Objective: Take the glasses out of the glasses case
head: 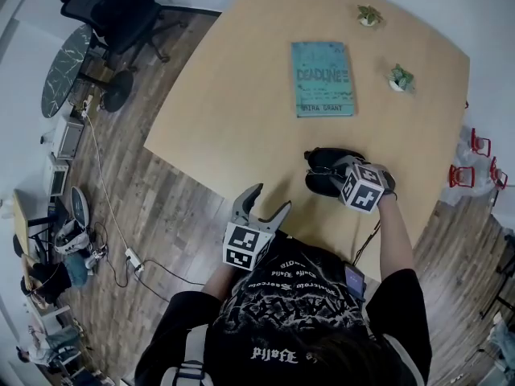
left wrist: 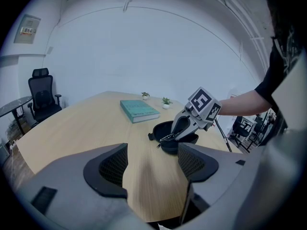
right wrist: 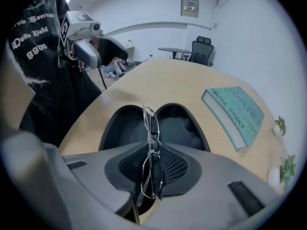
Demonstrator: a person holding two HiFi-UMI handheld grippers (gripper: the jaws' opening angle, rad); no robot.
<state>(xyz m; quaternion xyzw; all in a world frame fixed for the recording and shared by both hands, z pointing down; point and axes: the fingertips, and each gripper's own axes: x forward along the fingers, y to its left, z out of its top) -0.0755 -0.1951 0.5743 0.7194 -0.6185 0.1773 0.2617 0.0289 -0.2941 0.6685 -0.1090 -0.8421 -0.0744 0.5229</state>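
Glasses case (head: 326, 153) partly hidden beneath right gripper (head: 331, 170); book (head: 322, 79) fine print illegible.

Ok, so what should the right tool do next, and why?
Probably lift slowly, straight up. The right tool is shut on the glasses, with the thin frame pinched between its pads. The open case sits right beneath them on the table. A gentle rise should bring the glasses clear of the case without catching its rim.
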